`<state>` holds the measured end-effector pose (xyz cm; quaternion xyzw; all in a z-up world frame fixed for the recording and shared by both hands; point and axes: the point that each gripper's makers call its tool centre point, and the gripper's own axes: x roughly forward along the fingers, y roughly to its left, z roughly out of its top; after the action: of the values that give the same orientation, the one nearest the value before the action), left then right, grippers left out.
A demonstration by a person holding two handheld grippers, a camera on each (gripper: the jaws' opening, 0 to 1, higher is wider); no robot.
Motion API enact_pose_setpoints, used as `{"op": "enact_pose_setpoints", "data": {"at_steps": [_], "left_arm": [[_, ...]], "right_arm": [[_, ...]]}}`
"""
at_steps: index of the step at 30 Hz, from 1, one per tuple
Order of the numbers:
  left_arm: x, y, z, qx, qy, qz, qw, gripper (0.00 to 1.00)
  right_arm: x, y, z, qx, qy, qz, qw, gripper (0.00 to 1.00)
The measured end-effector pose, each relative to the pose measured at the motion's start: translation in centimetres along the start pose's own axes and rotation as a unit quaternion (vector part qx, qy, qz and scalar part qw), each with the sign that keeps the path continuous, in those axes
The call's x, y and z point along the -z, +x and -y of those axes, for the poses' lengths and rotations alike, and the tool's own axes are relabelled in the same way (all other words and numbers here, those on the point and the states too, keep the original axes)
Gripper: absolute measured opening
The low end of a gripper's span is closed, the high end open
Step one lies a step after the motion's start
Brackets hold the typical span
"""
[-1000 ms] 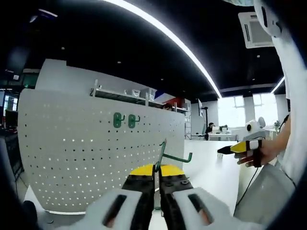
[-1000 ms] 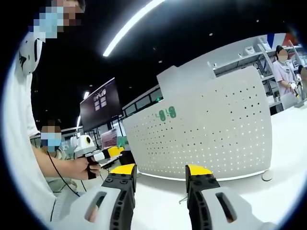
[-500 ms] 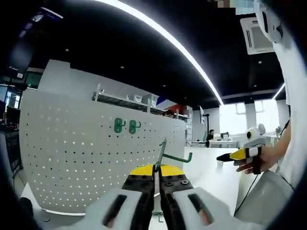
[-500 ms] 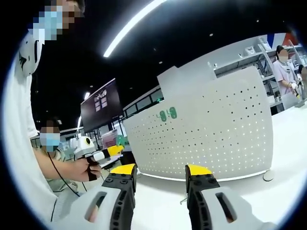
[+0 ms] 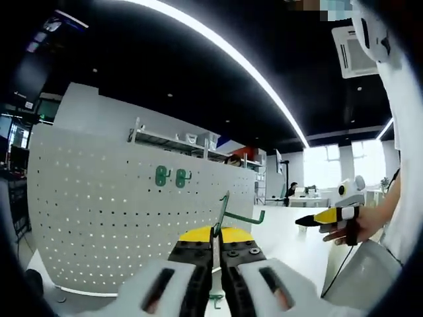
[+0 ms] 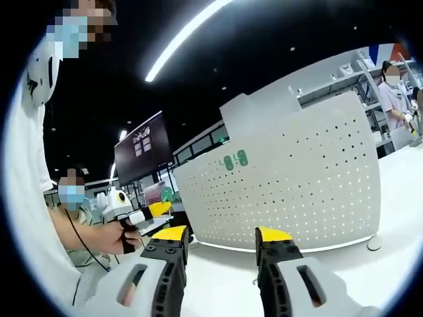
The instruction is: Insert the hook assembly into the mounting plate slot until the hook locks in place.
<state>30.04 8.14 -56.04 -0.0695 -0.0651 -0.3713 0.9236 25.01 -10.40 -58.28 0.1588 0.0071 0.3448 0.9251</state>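
My left gripper (image 5: 216,232) is shut on a green wire hook (image 5: 232,212), whose arm points right and ends in an upturned tip. Behind it stands the white pegboard plate (image 5: 99,211), upright on the table, with two green hooks (image 5: 170,176) mounted near its top. In the right gripper view the same pegboard (image 6: 291,191) stands ahead, its two green hooks (image 6: 234,159) near the upper left. My right gripper (image 6: 220,236) is open with nothing between its yellow-tipped jaws. The right gripper (image 5: 330,214) also appears at the right of the left gripper view, held in a hand.
The white table (image 6: 225,284) runs under the pegboard. A person in white stands at the left (image 6: 26,198); another person sits behind (image 6: 69,198). Someone stands at far right by shelves (image 6: 396,99). A dark screen (image 6: 140,146) hangs behind.
Both views have shifted slightly with the hands. The left gripper still holds the hook in front of the pegboard; the right gripper stays open.
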Motion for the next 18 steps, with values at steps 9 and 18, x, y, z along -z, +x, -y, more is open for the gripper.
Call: {"op": "enact_pose_setpoints", "data": {"at_steps": [9,18], "left_arm": [[-0.1,0.1,0.1,-0.003,-0.004,0.005,1.0000,0.01],[-0.5,0.2,0.3,-0.006,-0.011,0.014,0.9998,0.01]], "right_arm": [[0.0,0.2,-0.6,-0.012,0.018,0.004,0.9998,0.39],[-0.5,0.8,-1.3,-0.018,0.018,0.010,0.9996,0.38]]}}
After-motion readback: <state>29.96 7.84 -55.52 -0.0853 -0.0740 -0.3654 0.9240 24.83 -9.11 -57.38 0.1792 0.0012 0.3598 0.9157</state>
